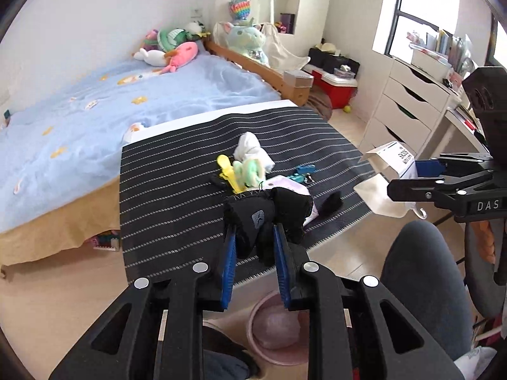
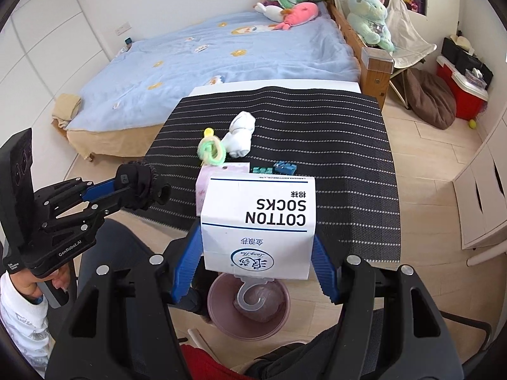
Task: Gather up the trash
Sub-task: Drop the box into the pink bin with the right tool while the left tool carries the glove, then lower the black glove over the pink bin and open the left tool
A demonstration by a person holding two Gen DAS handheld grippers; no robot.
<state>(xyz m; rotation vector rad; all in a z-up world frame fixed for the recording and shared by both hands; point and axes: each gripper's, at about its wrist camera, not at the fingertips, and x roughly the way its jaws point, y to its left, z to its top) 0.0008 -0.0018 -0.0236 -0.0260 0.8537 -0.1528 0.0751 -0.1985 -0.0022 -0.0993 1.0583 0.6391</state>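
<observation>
Left hand-held gripper point(image 1: 255, 247) pinches black sock point(image 1: 266, 218) above bench point(image 1: 177, 196) edge. Right hand-held gripper point(image 2: 258, 266) clamps white sock box point(image 2: 258, 221) over pink bin point(image 2: 248, 310) on floor.

Pretty bright daylight on my feeds, pouring in from the window point(image 1: 412, 9), which blows out white. Heavy fisheye bending and dark vignette at the corners; shadows stay soft.
</observation>
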